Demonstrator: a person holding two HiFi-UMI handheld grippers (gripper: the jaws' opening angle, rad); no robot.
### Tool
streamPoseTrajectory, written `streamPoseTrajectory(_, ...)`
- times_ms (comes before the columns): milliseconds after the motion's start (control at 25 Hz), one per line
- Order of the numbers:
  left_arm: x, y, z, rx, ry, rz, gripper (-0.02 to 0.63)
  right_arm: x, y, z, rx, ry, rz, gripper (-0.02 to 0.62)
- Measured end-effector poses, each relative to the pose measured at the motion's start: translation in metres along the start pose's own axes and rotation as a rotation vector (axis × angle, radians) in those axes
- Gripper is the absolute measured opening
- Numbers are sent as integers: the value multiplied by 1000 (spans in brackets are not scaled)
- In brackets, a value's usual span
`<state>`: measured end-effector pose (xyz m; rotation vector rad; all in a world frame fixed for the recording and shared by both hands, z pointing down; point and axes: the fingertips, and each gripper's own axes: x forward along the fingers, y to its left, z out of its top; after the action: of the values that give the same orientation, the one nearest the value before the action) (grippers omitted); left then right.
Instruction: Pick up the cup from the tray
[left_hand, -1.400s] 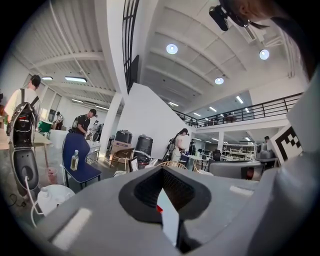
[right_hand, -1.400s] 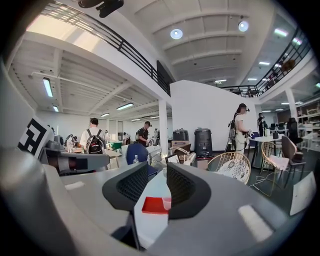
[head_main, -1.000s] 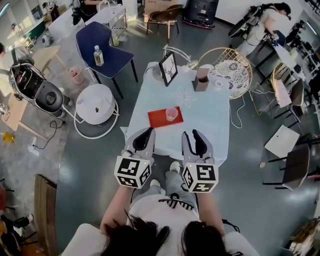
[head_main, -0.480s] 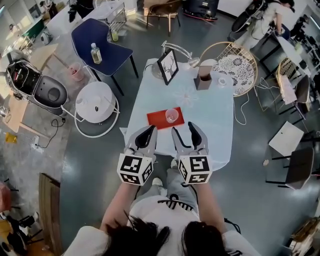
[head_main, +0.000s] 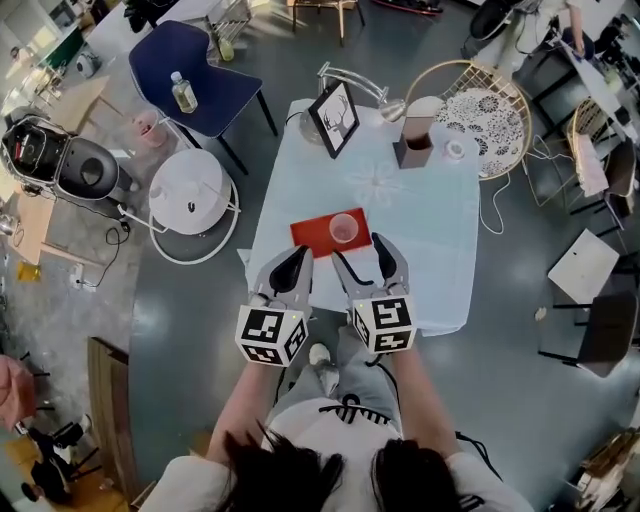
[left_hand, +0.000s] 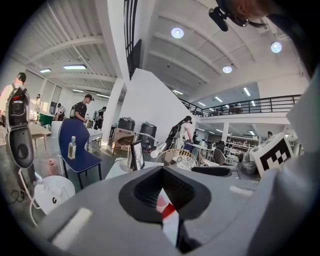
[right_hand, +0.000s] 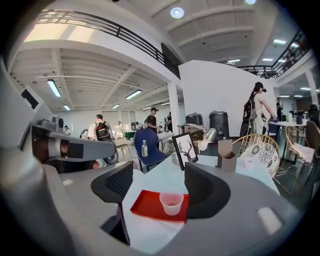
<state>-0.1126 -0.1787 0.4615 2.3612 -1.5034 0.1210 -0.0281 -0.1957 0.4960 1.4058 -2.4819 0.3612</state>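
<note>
Pale surface (head_main: 410, 240) is carrying a red tray (head_main: 310, 236), where the clear, thin-walled cup (head_main: 343, 229) is standing upright, untouched. Reaching seems to be the step in hand. The right gripper (head_main: 357, 250) is hovering just short, its fingers (right_hand: 206, 192) having just been spreading, with nothing between them. Next it is likely needing to advance around the cup and squeeze gently. The left gripper (head_main: 298, 262) is hanging clenched and empty.

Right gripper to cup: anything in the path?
Nothing visible. The right gripper, whose fingers have just been opening with nothing between them, faces the cup on the red tray. Only bare table and tray surface lie between them.
</note>
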Motion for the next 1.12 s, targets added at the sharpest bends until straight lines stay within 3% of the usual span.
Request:
streamPoseTrajectory(440,47,29,-21,-45,13,84,0,55,-18,-54,-20,80,21,368)
streamPoseTrajectory(1120,82,54,-58,-56,77,129,0,107,-31,-107,-68,173,41,382)
